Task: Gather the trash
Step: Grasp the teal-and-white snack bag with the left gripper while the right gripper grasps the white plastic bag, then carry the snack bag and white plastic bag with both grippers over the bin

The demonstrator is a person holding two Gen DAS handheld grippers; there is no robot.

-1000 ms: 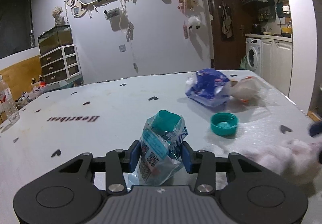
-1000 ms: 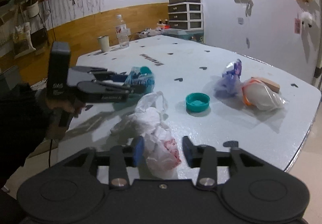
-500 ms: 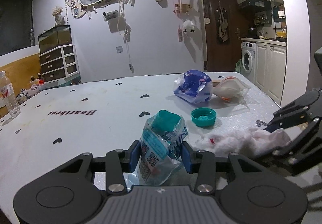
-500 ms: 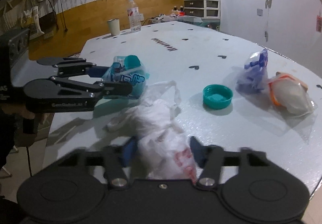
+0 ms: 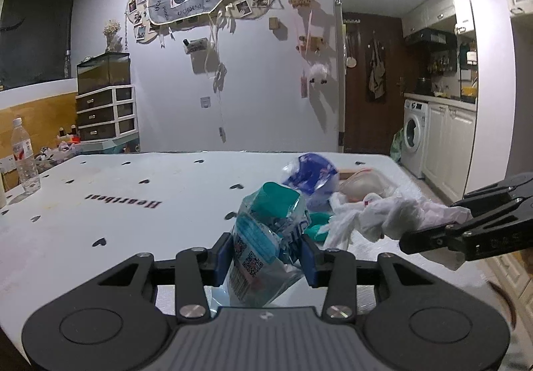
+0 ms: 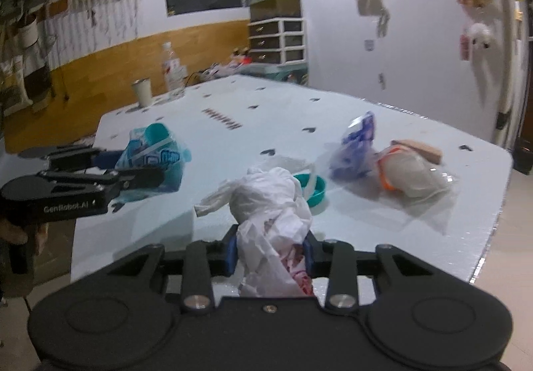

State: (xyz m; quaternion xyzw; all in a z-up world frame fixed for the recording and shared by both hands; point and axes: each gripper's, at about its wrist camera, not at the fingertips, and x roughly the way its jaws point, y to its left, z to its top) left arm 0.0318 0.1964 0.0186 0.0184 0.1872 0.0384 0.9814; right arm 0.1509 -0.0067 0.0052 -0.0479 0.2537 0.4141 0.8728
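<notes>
Left gripper [image 5: 266,259] fingers clamp the teal wrapper [image 5: 266,237]; right gripper [image 6: 270,254] fingers closing on the white bag [image 6: 269,214].

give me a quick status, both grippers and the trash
Left gripper shut on teal wrapper. Right gripper closing on white plastic bag. Teal cap, blue bag left on table.

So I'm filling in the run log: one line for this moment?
left gripper: shut on teal wrapper | right gripper: closing on white plastic bag | table: teal lid, two bags remain

White wall [image 5: 253,98], drawer unit [image 5: 106,114], washer [image 5: 414,138]
</notes>
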